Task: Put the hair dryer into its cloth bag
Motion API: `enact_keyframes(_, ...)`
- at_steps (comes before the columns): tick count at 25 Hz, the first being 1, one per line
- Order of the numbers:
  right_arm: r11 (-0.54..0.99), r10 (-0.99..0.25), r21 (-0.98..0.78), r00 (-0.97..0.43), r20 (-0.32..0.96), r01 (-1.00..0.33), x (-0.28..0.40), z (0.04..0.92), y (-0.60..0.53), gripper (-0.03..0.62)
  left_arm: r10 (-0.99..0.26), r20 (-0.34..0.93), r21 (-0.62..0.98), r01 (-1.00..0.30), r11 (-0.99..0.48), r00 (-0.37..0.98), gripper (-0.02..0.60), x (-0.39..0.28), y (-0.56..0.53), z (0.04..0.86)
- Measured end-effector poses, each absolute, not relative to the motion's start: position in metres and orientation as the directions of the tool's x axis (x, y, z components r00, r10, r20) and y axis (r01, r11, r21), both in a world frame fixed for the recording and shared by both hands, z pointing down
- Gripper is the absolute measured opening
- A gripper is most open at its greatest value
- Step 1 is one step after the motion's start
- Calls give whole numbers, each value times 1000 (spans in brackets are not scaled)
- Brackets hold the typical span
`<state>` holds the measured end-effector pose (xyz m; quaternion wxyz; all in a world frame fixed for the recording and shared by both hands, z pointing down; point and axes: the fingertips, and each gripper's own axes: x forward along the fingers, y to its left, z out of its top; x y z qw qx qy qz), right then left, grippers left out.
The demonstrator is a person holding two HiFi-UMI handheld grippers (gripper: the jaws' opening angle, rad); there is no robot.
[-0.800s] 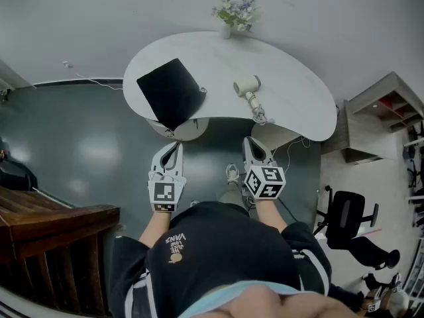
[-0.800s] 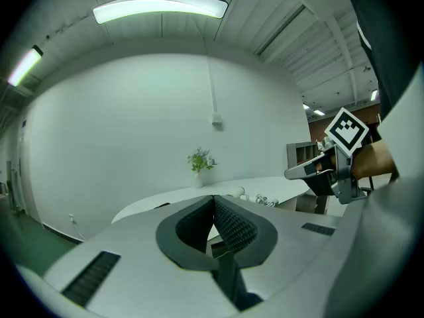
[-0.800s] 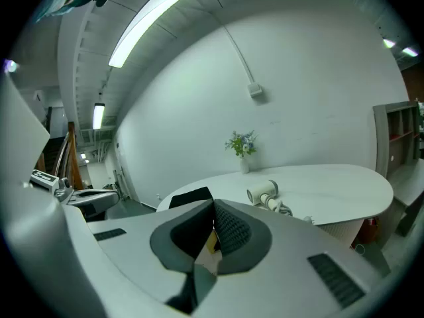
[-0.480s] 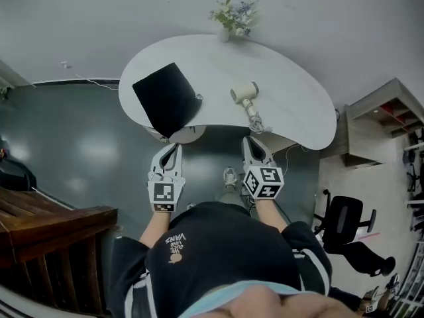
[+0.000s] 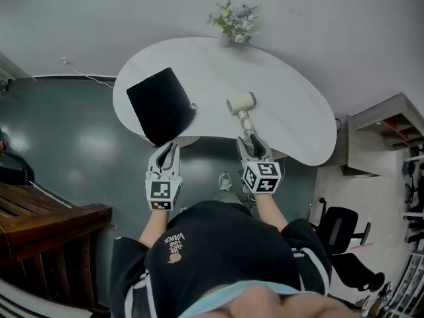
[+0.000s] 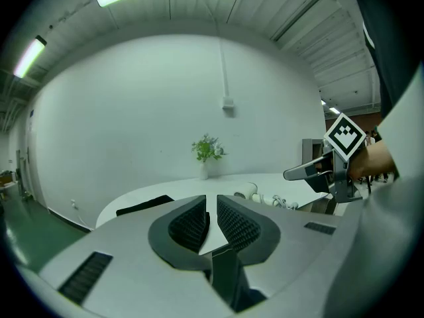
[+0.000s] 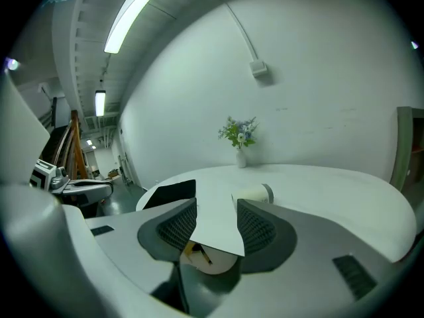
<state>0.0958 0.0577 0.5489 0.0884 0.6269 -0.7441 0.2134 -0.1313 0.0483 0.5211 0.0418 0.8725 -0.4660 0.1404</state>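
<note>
The hair dryer (image 5: 242, 103) lies on its side on the white counter (image 5: 291, 98), its pale barrel across and its handle running back toward me, with the cord (image 5: 256, 135) bunched at the handle's near end by the counter's edge. I judge it a hard, smooth plastic thing, fairly light but heavier at the barrel. The round barrel would likely slip between my pads, so the handle is the place to take it, up near the barrel so it does not swing. The loose cord will drag and may catch on the bag's mouth. The black cloth bag (image 5: 159, 105) lies flat to the left of the dryer and apart from it, one corner reaching the near edge. It looks soft and limp, so its opening will need holding apart. My right hand-held gripper (image 5: 254, 144) points at the dryer from the near edge, over the cord end and not touching the dryer. Its jaws stand wide with only bare counter between them, the barrel just ahead in the right gripper view. My left hand-held gripper (image 5: 167, 151) sits just short of the bag's near corner, its jaws drawn nearly together on nothing. A small vase of flowers (image 5: 232, 20) stands at the far edge, well clear.
</note>
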Motion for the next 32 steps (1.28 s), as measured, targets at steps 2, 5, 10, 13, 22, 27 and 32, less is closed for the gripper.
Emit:
enact_keyframes(2, 134, -885, -197, -207, 418, -971, 104, 557, 46, 177, -805, 296, -53, -833, -551, 514, 60, -126, 40, 526)
enact_keyframes(5, 145, -870, -177, -210, 447, -974, 117, 569, 27, 190, -812, 312, -46, -846, -532, 494, 95, -117, 27, 533)
enact_keyframes(10, 176, -816, -122, -214, 537, -977, 139, 599, 3, 213, -830, 329, -48, -870, -491, 450, 107, -105, 10, 543)
enact_keyframes(13, 207, -762, -89, -218, 610, -974, 150, 620, -9, 221, -845, 333, -47, -888, -457, 417, 107, -96, 3, 546)
enact_keyframes(22, 329, -567, -77, -262, 781, -941, 154, 679, -46, 229, -882, 345, -47, -933, -358, 321, 107, -77, -13, 555)
enact_keyframes(27, 358, -494, -89, -269, 827, -929, 151, 695, -59, 229, -890, 368, -45, -951, -306, 269, 107, -75, -12, 567)
enact_keyframes(32, 367, -414, -116, -274, 868, -923, 151, 709, -56, 227, -893, 397, -53, -966, -254, 213, 107, -77, -9, 573)
